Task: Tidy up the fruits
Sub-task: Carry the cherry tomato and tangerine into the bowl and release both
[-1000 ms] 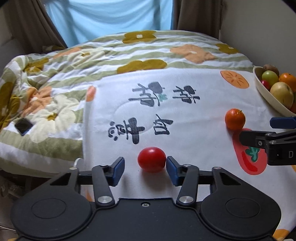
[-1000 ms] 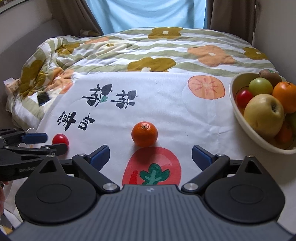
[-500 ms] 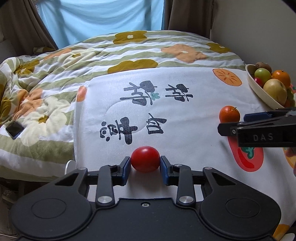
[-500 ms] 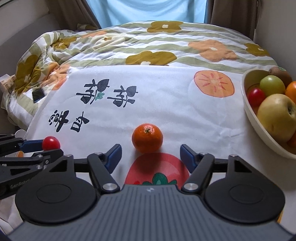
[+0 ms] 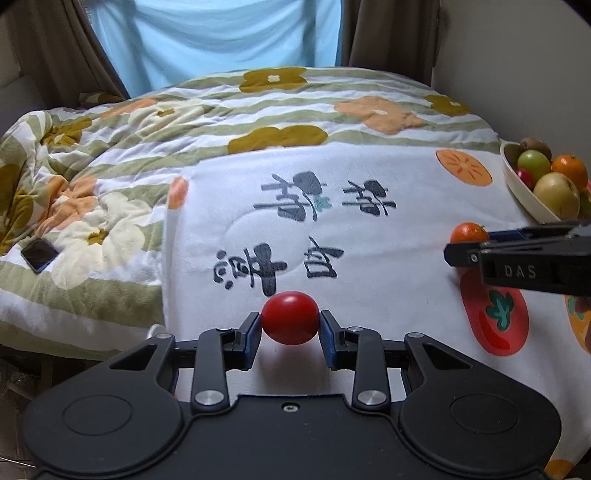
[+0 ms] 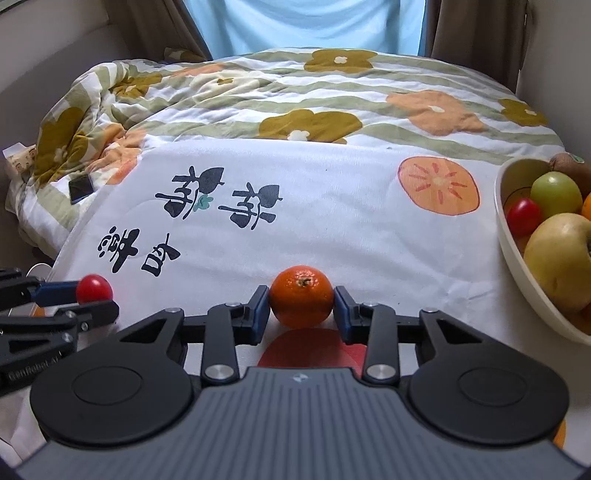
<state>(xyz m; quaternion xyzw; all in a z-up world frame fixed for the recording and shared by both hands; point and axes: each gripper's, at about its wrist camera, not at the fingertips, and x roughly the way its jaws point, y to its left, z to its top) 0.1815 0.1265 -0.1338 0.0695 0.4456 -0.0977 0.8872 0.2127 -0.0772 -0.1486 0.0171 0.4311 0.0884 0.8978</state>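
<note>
Cramped little bedroom, mostly taken up by a bed point(image 5: 110, 314) under a rumpled quilt point(image 6: 332, 85) striped green and white with big mustard and orange flowers. Pale blue curtain point(image 5: 221, 37) glowing with soft daylight at the far end, flanked by brown drapes point(image 6: 472, 26). Plain off-white wall point(image 5: 517, 74) close on the right side

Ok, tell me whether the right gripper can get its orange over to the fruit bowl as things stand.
Probably yes. The right gripper is shut on the orange, and only bare white cloth lies between it and the bowl. The bowl looks fairly full, though.
</note>
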